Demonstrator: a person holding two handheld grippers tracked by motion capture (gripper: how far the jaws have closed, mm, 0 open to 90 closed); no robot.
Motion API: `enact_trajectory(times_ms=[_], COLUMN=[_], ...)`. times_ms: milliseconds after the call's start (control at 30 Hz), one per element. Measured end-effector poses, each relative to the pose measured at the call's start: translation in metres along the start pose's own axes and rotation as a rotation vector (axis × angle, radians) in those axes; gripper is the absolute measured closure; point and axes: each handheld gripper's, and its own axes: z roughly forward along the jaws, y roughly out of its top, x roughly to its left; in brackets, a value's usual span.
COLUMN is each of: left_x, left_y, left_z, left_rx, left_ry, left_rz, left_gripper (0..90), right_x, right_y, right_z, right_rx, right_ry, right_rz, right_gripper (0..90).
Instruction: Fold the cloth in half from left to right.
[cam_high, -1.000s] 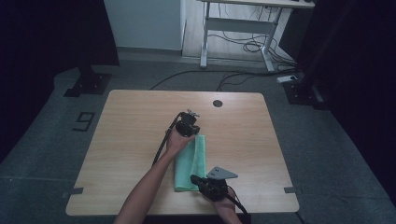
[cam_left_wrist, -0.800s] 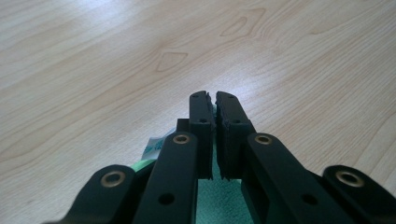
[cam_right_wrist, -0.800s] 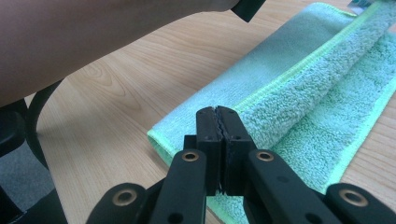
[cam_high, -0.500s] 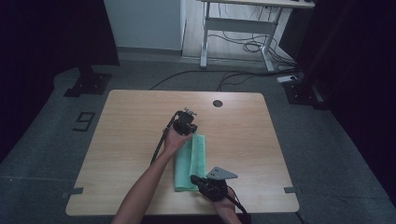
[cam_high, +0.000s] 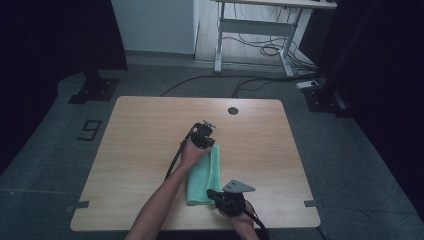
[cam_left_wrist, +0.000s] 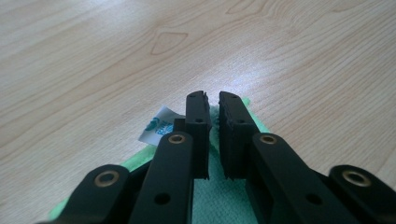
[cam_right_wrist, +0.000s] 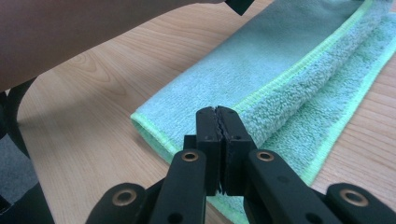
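Beneath the left gripper (cam_left_wrist: 212, 100), jaws slightly apart, the towel's (cam_left_wrist: 219, 196) label (cam_left_wrist: 159, 126) shows; right gripper (cam_right_wrist: 217, 112) jaws together.

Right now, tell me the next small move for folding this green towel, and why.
Probably lift both corners together and carry them across. The left claw sits at the far corner of the towel, beside its white label, jaws nearly closed on fabric, while the right claw is closed at the near edge.
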Motion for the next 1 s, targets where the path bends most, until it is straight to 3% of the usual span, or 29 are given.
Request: enact_trajectory(times_ms=[300, 500, 733, 1000], left_x=[-0.002, 0.002, 0.007, 0.015], left_y=[-0.001, -0.001, -0.004, -0.011], left_z=[0.006, -0.006, -0.026, -0.046], left_rx=[-0.013, -0.053, -0.093, -0.096], left_ry=[-0.009, -0.024, 0.002, 0.001], left_rz=[-0.002, -0.009, -0.006, 0.004], left_gripper=[70.9, 48.6, 41.3, 41.6], right_x=[-0.006, -0.014, -0.014, -0.023], right_y=[-0.005, -0.011, -0.014, -0.008], right_z=[-0.002, -0.008, -0.017, -0.029], right_rx=[0.021, 0.043, 0.041, 0.002], right_ry=[-0.038, -0.074, -0.137, -0.138], right_rz=[0.008, 0.03, 0.034, 0.043], right_gripper=[86.1, 75.7, 59.3, 55.5])
